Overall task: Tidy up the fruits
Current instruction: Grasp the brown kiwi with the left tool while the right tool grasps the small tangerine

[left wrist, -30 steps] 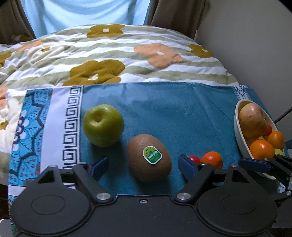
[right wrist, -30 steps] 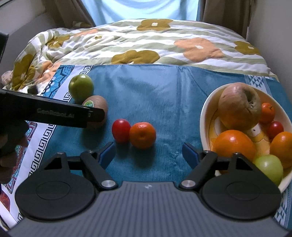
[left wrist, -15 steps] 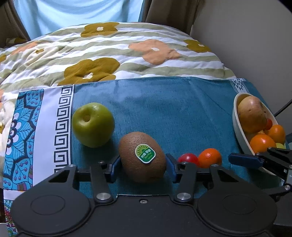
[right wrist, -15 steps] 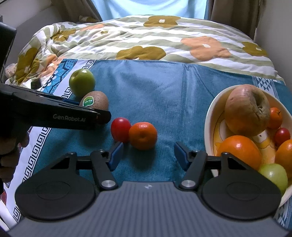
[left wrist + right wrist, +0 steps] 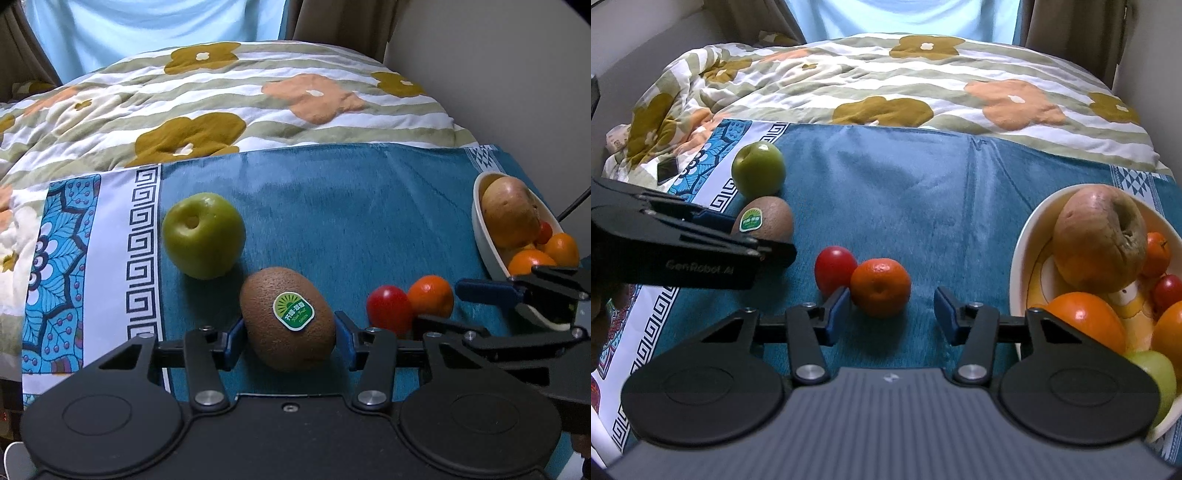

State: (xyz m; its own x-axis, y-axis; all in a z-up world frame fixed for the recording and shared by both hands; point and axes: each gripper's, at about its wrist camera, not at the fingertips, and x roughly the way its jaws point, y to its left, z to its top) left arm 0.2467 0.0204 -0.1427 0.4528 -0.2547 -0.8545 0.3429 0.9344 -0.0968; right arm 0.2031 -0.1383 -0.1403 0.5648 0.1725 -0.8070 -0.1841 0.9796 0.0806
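A brown kiwi with a green sticker lies on the blue cloth, and my left gripper is shut on it, one blue pad pressing each side. In the right wrist view the kiwi sits behind that gripper's arm. My right gripper is closing around a small orange. Its left pad is close to the fruit and its right pad stands apart. A red cherry tomato touches the orange's left side. A green apple lies beyond the kiwi. The white bowl at the right holds several fruits.
The blue cloth has a patterned white border on the left. A flowered quilt lies behind it. A dark phone rests on the quilt at far left. A wall runs close along the right side.
My left jaws have come together onto the kiwi. My right jaws have narrowed around the small orange. Neither hand has shifted much.
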